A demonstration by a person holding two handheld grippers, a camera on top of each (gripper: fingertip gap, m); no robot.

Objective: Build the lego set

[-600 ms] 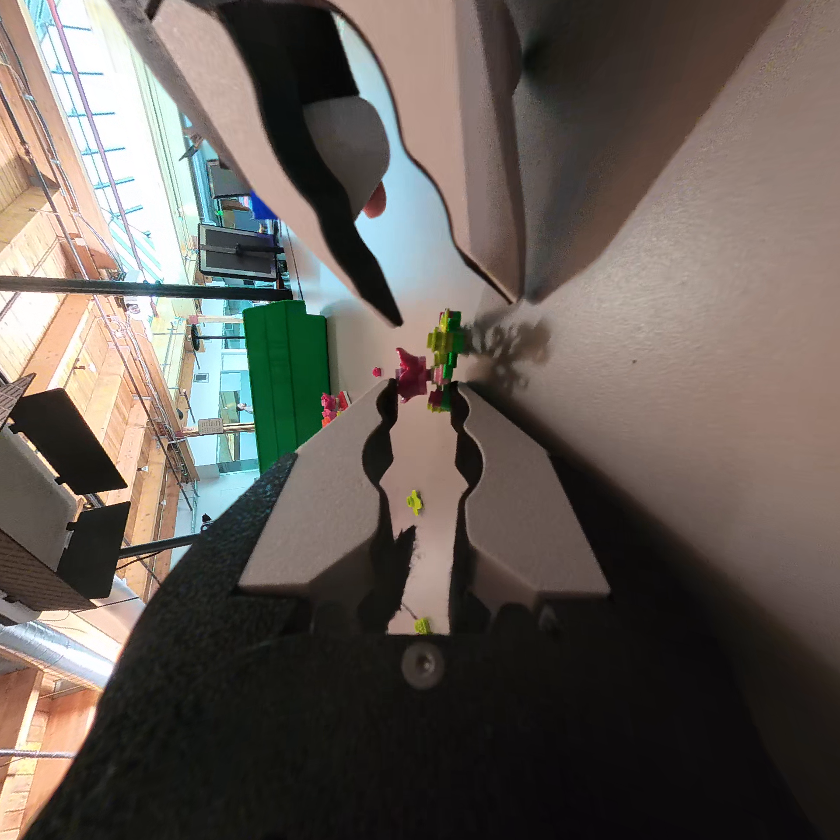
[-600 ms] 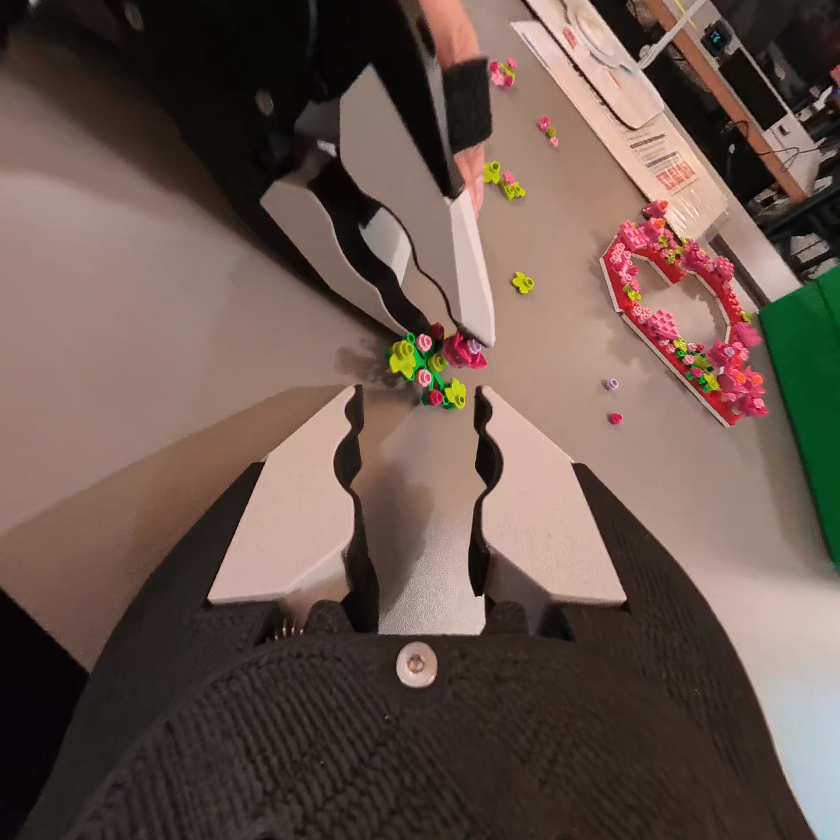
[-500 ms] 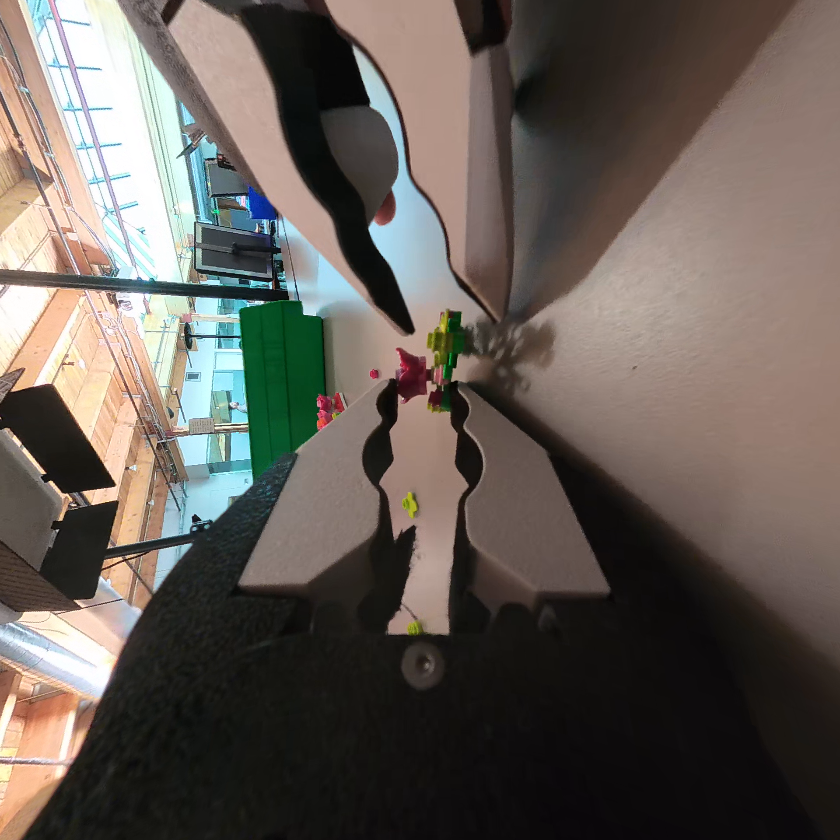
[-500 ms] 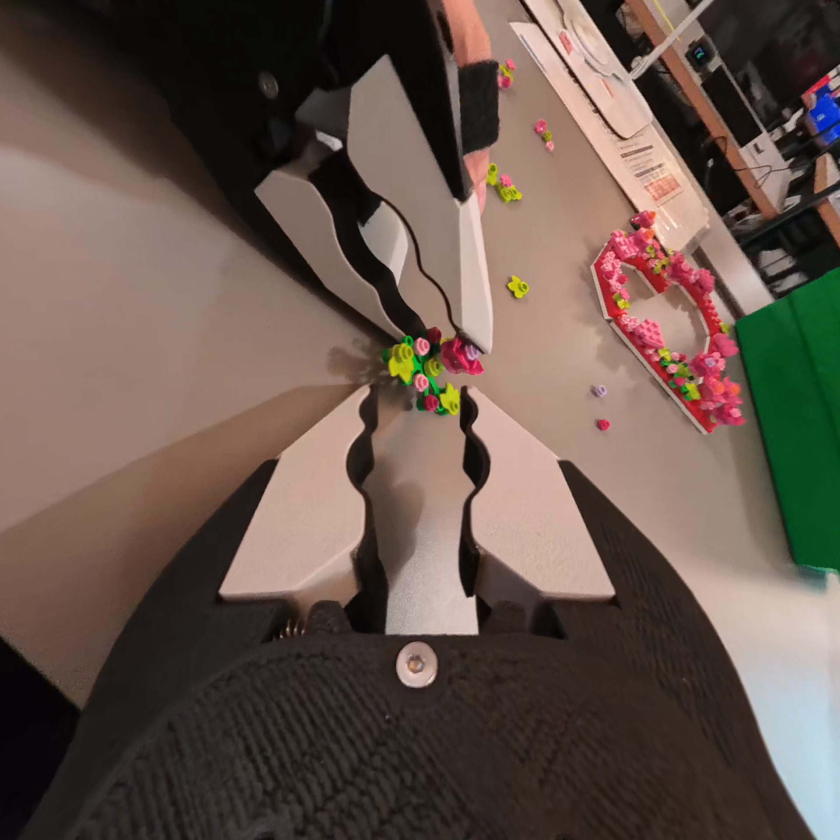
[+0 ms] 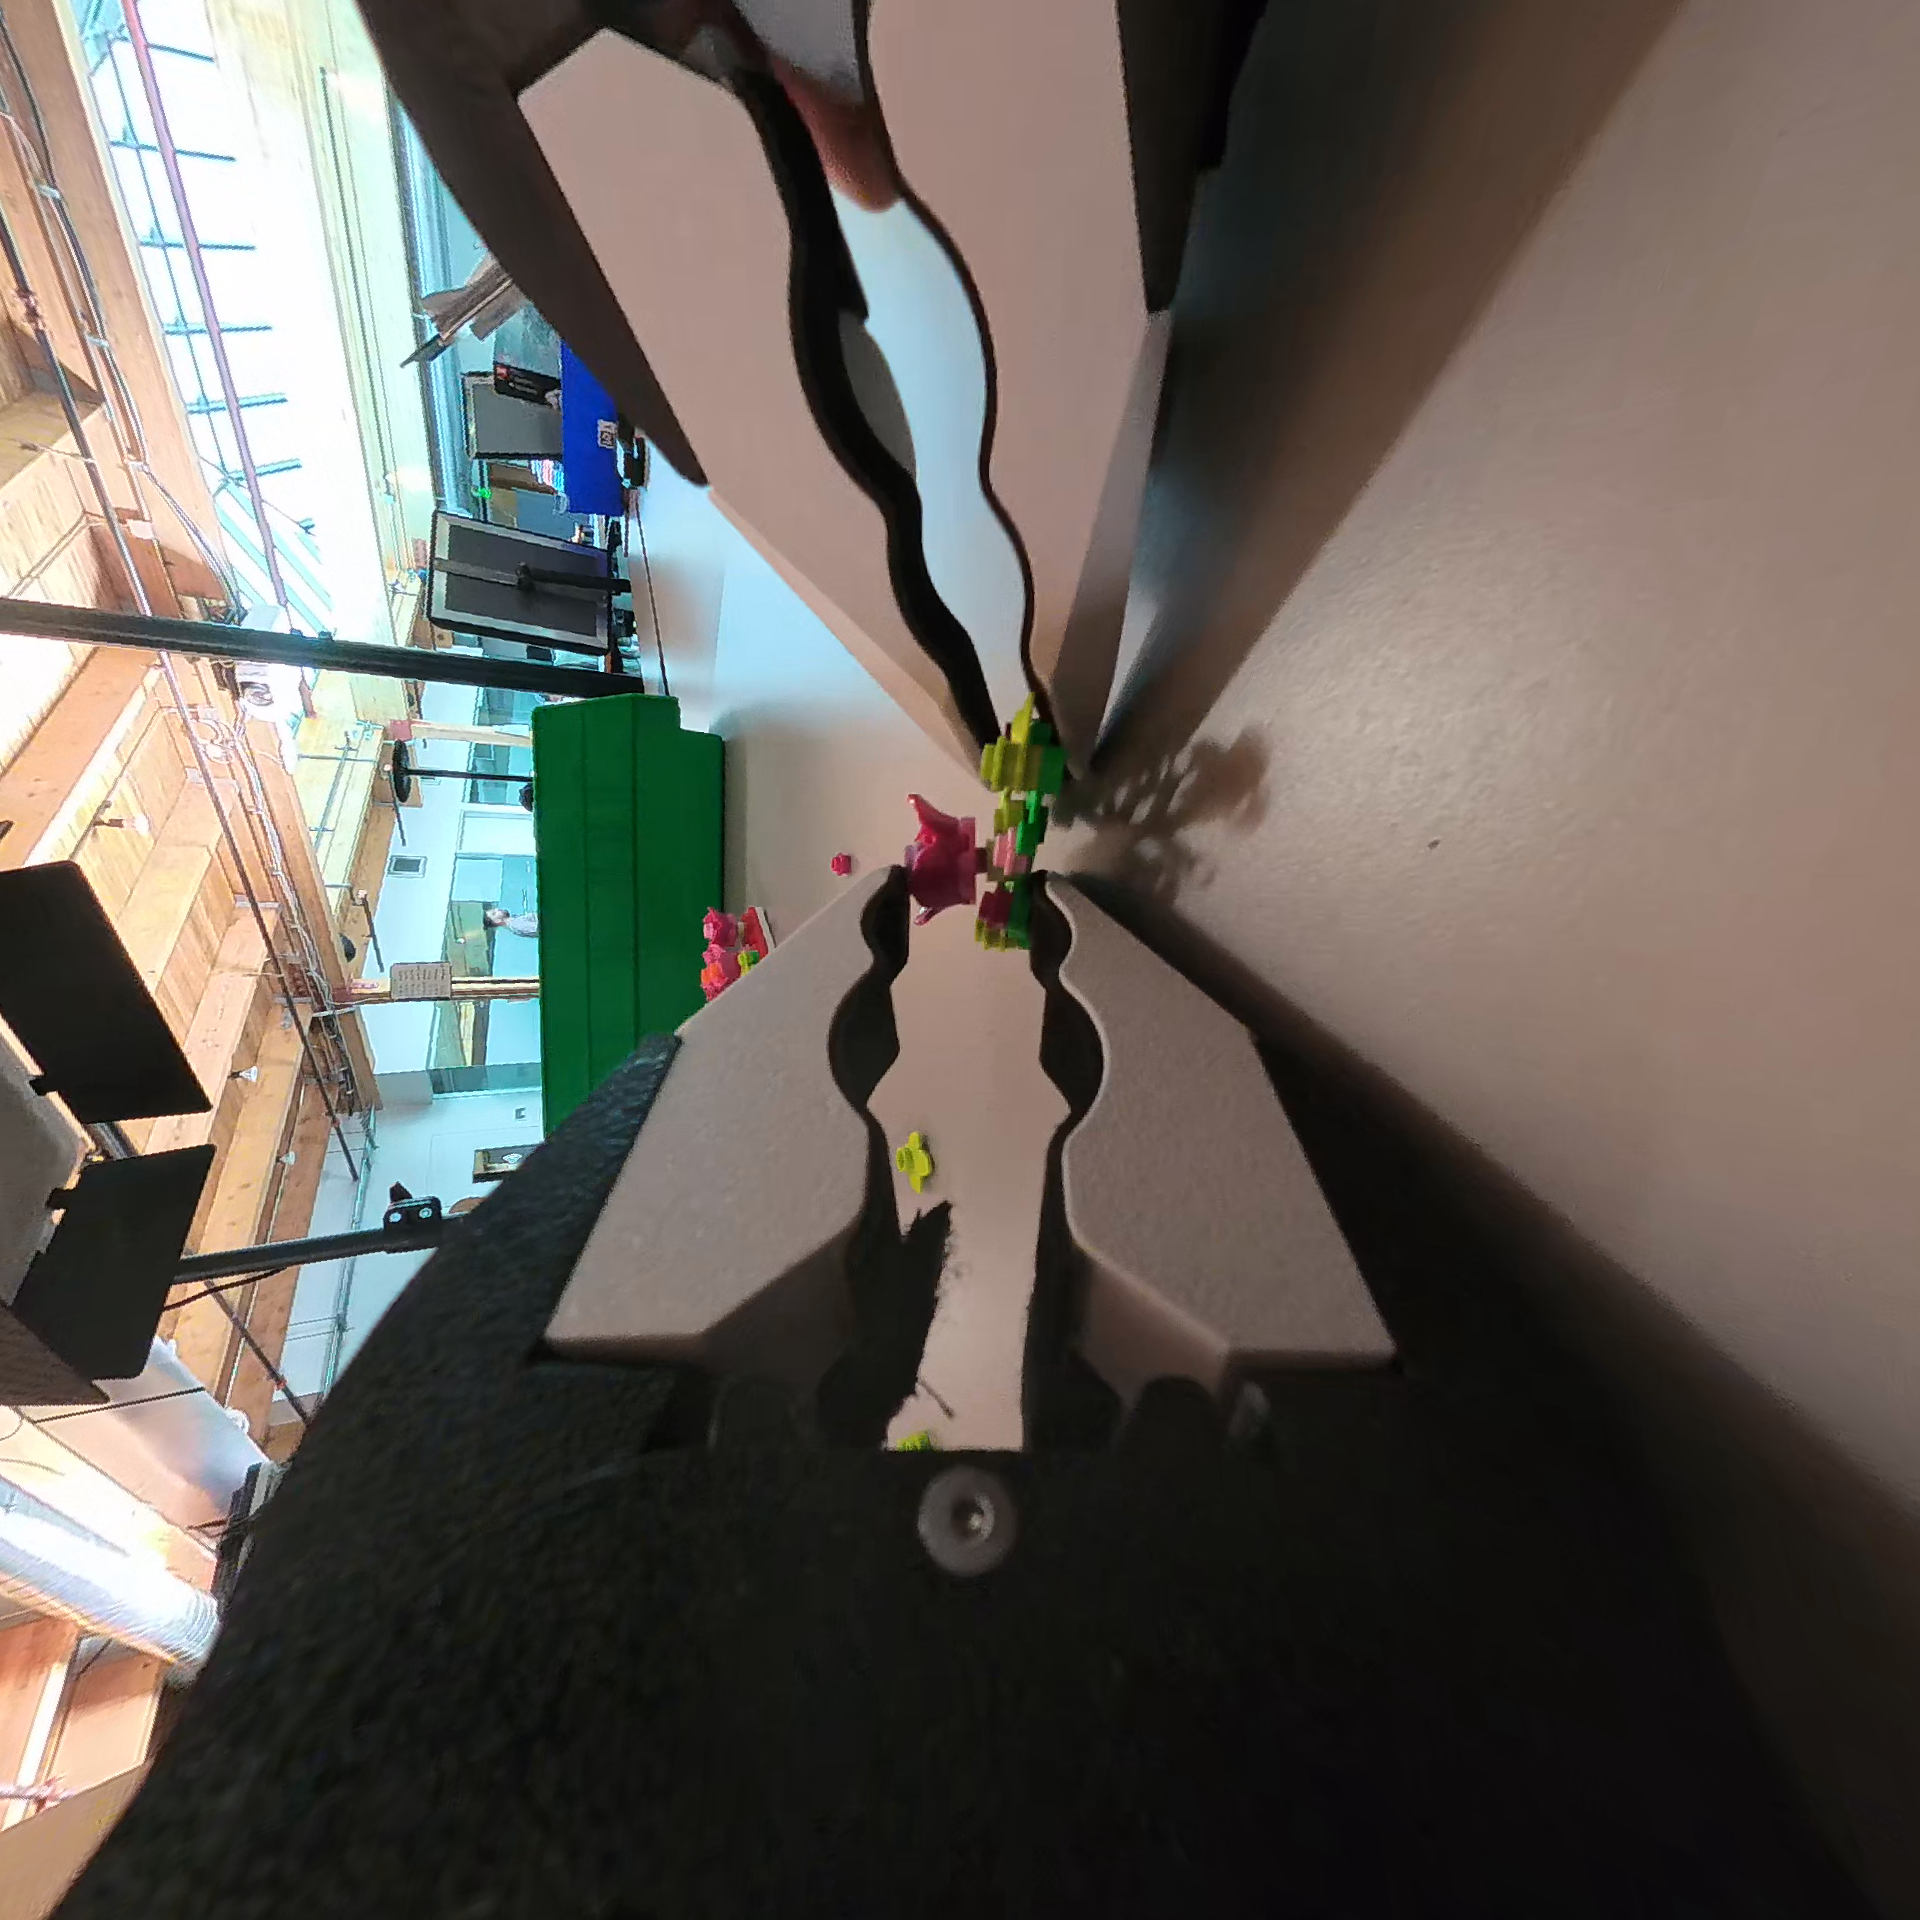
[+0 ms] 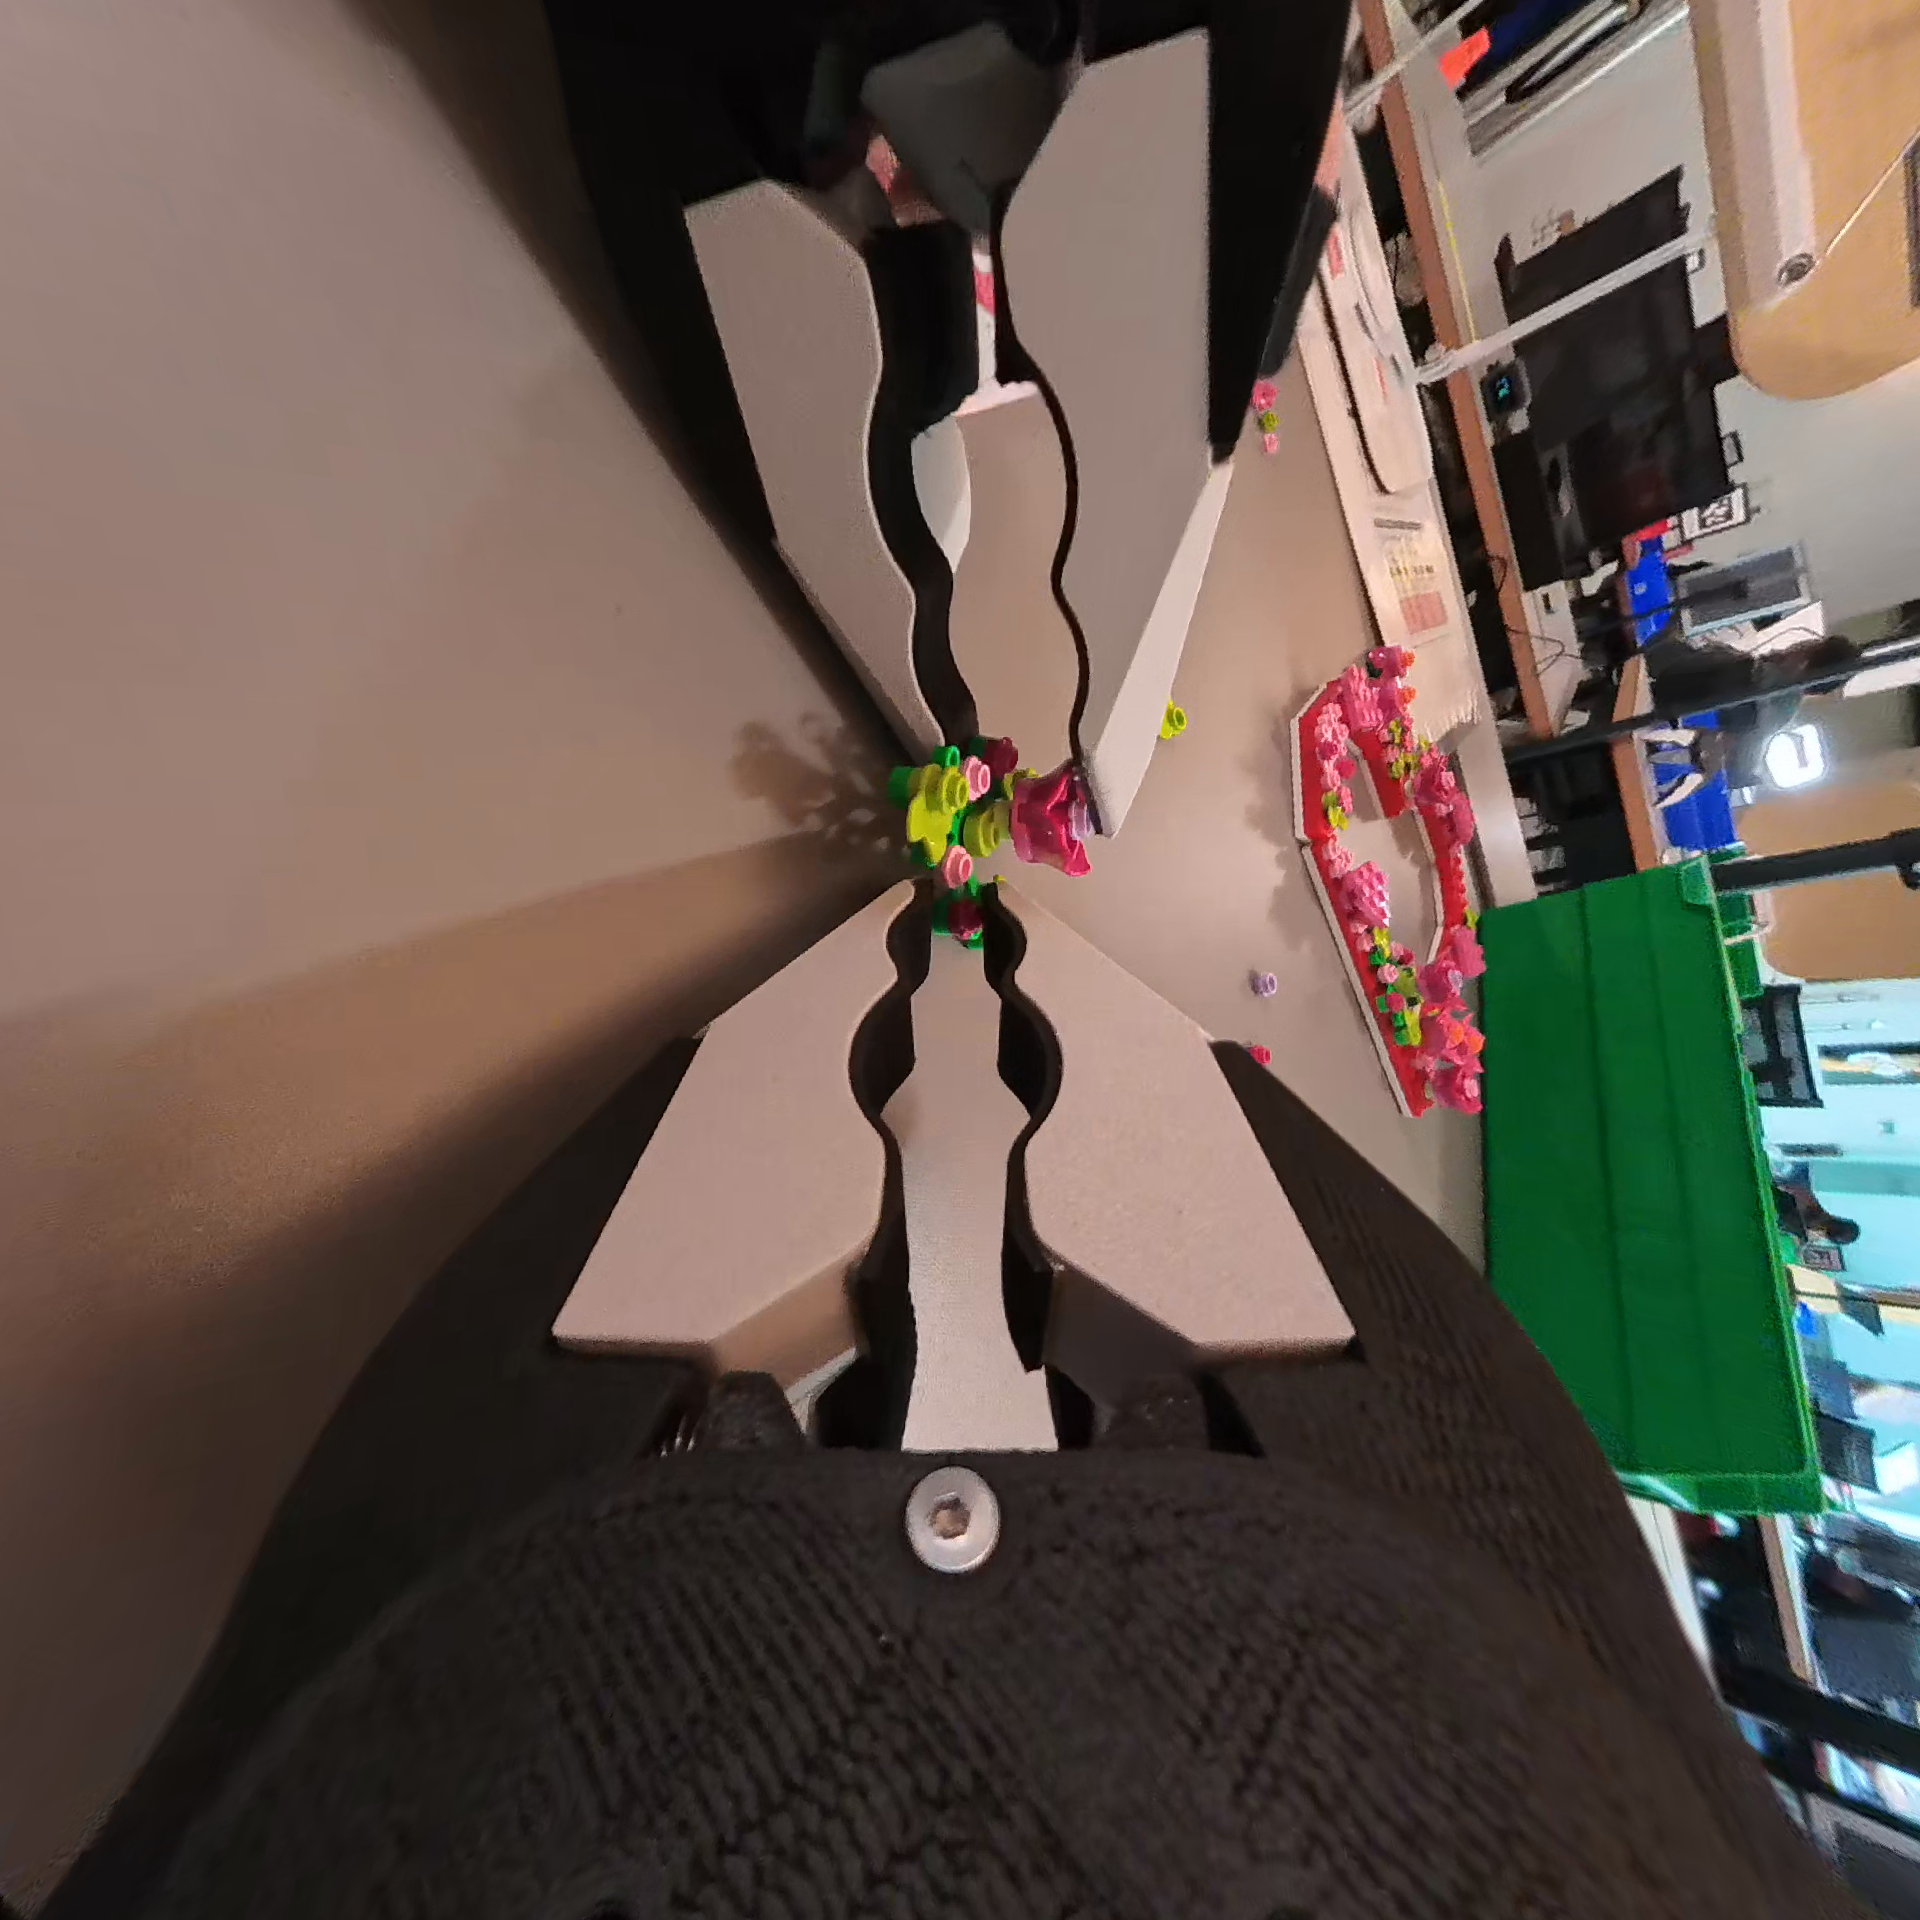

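Observation:
A small flower cluster [image 6: 961,805] of green leaves, lime, pink and dark red blossoms carries a larger magenta flower [image 6: 1049,821] on one side. It hangs just over the grey table [image 6: 364,623], where its shadow falls. My left gripper [image 5: 971,881] is shut on it, one fingertip on the magenta flower [image 5: 940,857], the other on the green base [image 5: 1023,831]. My right gripper [image 6: 958,896] is shut on the cluster's green edge piece with a dark red blossom [image 6: 961,920]. The two grippers face each other tip to tip; the right one [image 5: 1039,743] enters the left wrist view from above.
A red heart frame [image 6: 1371,904] covered in pink flowers lies to the right, with a green bin [image 6: 1621,1195] beyond it. Loose pieces lie around: a lime flower [image 6: 1172,719], a lavender stud [image 6: 1263,983], a magenta stud [image 6: 1259,1054]. Paper sheets [image 6: 1392,520] lie farther off. The grippers are tip to tip, or close to it.
My right gripper has moved in to the cluster and closed from open onto its green edge. Both views have rolled. My left gripper has kept its hold.

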